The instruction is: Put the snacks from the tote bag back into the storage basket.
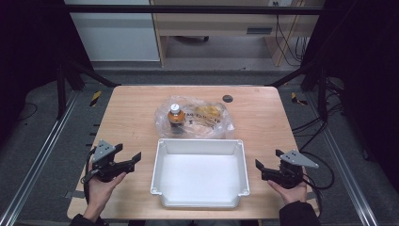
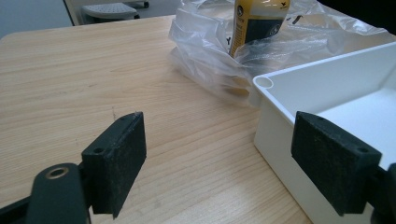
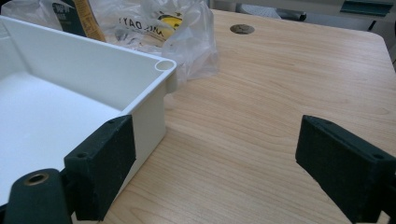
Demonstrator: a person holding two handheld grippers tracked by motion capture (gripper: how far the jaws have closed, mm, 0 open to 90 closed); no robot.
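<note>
the left gripper [image 1: 132, 159] rests near the worktop's [image 1: 127, 108] near-left corner, jaws spread wide and holding nothing, angled toward the white tray [image 1: 199, 143], probably parked clear until work begins. the tray sits at the middle of the near edge, empty, likely meant to receive things. just behind it, toward the far edge, a clear plastic bag [image 1: 214, 123] holds an upright orange bottle [image 1: 175, 115] with a white cap and some yellow packets. the right gripper [image 1: 261, 167], near the near-right corner, is likewise wide apart and empty
</note>
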